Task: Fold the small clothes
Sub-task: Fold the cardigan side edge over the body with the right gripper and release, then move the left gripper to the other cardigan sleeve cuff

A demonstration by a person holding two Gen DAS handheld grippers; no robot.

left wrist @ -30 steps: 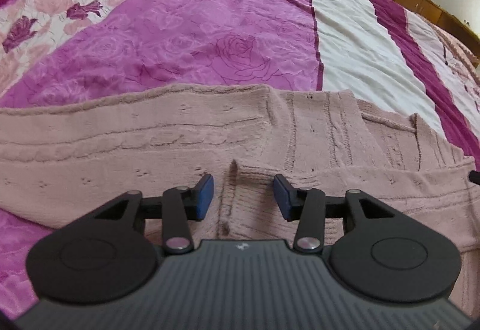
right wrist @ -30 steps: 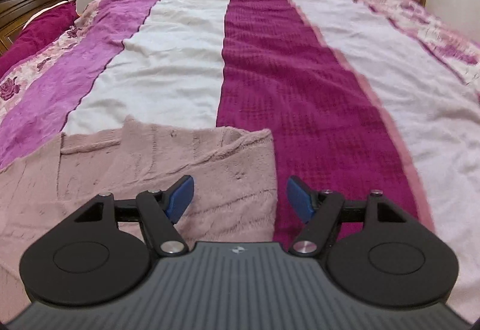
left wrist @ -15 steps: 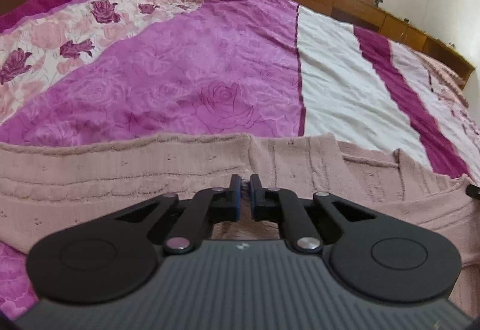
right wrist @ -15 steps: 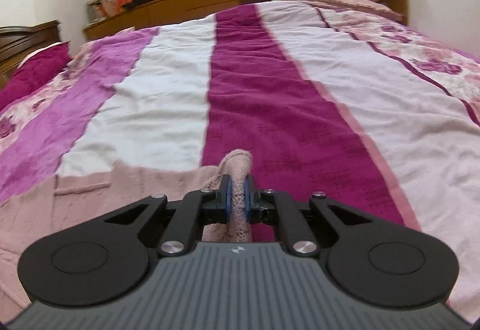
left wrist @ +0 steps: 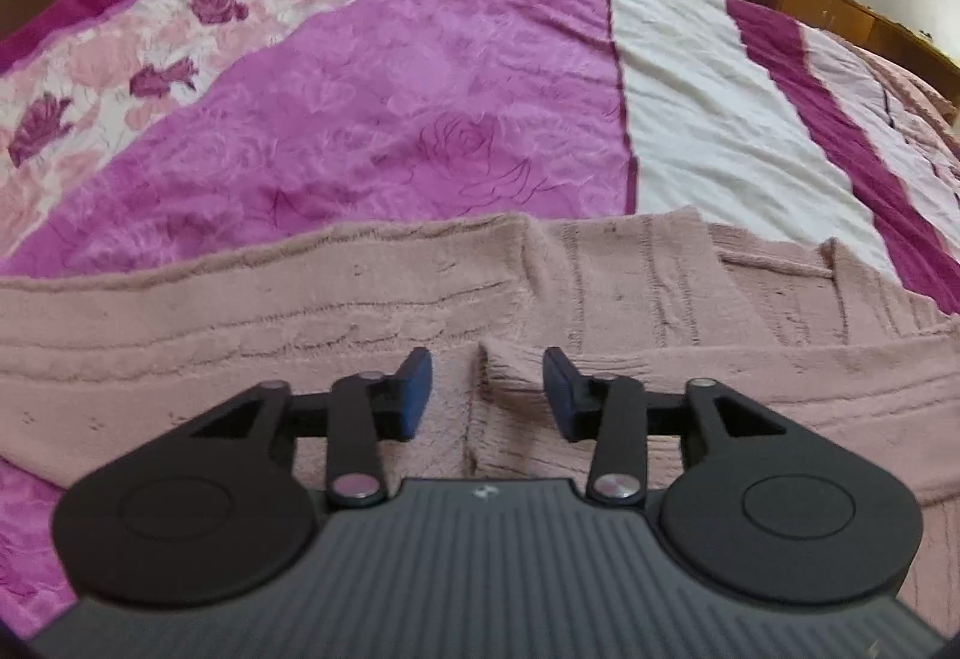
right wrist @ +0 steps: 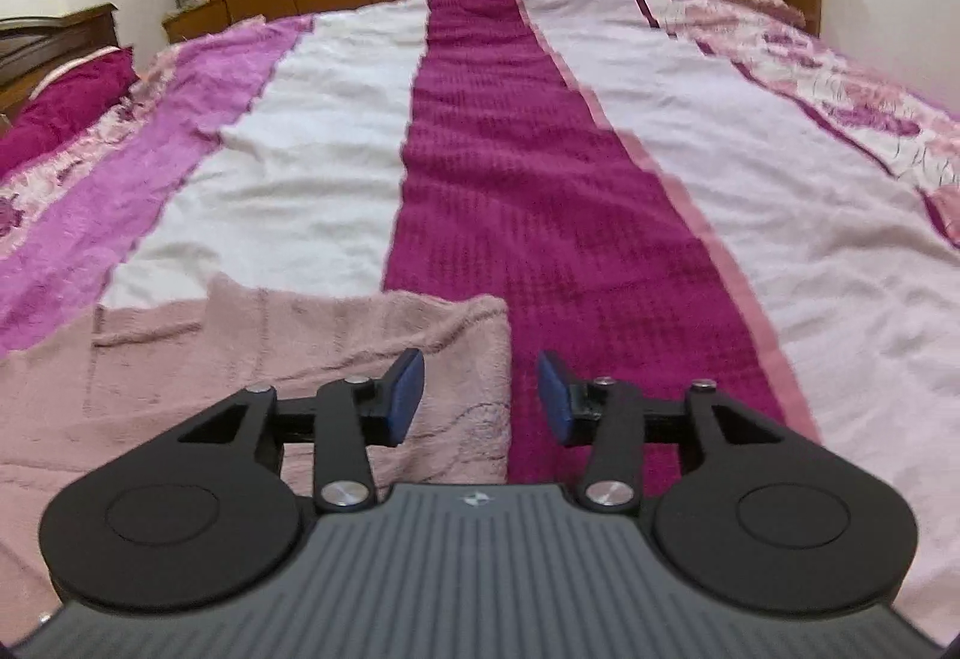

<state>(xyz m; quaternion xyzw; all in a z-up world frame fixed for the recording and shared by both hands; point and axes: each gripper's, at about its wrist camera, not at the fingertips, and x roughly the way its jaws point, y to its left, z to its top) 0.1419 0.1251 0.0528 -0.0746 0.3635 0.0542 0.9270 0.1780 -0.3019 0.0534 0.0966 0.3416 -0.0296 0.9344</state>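
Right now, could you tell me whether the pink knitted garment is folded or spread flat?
Partly folded: the pink sweater lies on the bedspread with one panel's ribbed edge doubled over another layer.

- My left gripper (left wrist: pixel 486 392) tilts downward, its jaws opening, blue pads (left wrist: pixel 414 392) apart and pressing on nothing.
- My right gripper (right wrist: pixel 478 395) tilts down too, jaws opening, pads (right wrist: pixel 403 395) gripping nothing.

dusty pink knit sweater (left wrist: pixel 420 299), magenta, white and rose-print bedspread (right wrist: pixel 540 149)
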